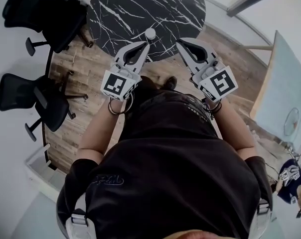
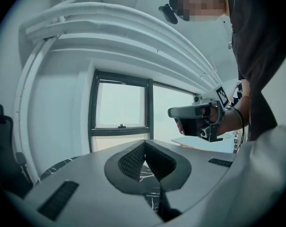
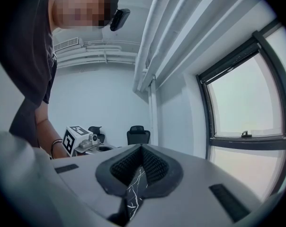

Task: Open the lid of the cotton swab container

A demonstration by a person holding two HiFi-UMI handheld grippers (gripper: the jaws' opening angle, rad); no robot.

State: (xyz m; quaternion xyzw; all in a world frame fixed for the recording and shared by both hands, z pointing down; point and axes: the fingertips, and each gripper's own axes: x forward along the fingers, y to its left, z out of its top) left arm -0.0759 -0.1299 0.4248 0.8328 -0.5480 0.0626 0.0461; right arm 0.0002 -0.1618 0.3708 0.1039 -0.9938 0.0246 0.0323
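Black, white-veined marble round table (image 1: 140, 9) carries the small white round-lidded cotton swab container (image 1: 150, 33) near its edge, lid on. Left gripper (image 1: 142, 46) and right gripper (image 1: 182, 44) both have jaws pressed together with nothing between them. They're held out level, flanking the container: looks like pre-approach, no contact yet. Only head view shows the container. Both gripper views aim too high, catching the dark-framed window (image 2: 121, 109) and just a sliver of marble through the jaw gap.

Head view steeply down; 2 gripper views level, all sharing marble table (image 1: 140, 9).
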